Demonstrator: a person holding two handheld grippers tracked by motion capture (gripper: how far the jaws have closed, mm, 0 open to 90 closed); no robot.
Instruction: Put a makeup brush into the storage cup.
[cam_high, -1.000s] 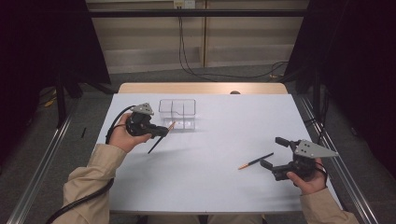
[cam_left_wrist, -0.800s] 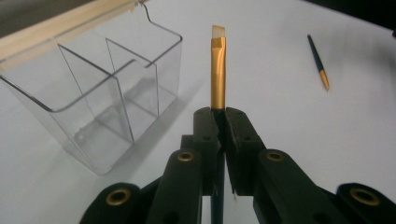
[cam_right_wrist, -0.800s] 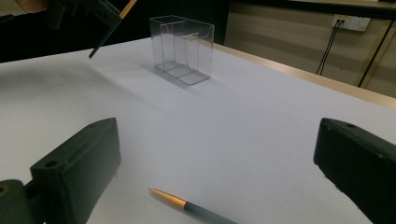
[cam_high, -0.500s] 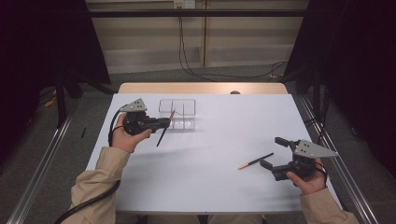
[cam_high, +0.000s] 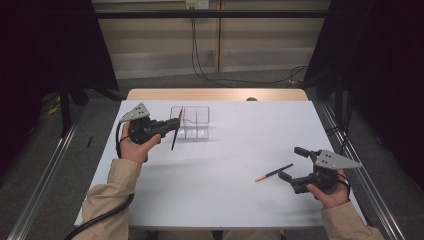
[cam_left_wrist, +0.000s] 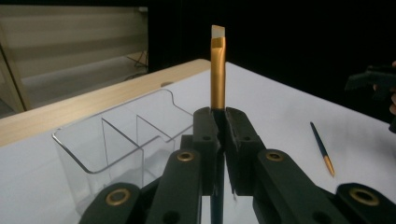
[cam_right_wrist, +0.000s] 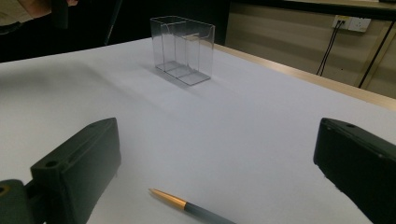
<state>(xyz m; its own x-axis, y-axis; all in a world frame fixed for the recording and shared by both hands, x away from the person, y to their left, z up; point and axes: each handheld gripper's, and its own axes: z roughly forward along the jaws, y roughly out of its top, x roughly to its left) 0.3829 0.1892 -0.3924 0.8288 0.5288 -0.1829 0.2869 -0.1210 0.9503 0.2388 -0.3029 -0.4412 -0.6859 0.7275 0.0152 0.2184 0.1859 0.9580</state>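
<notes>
On the white table (cam_high: 220, 190), the clear organizer (cam_high: 192, 122) with its 3 compartments stands near the far left, and the person's left hand (cam_high: 134, 147) holds the left gripper (cam_high: 172, 126) raised just beside it, pointing toward it. The left gripper view shows what the high view cannot: the jaws clenched on a brush (cam_left_wrist: 217, 65), gold ferrule and flat tip standing upright above them. The right gripper (cam_high: 291, 163) rests low by the table's right edge, jaws spread wide, with a second brush (cam_right_wrist: 189, 204) lying flat between them, untouched.
</notes>
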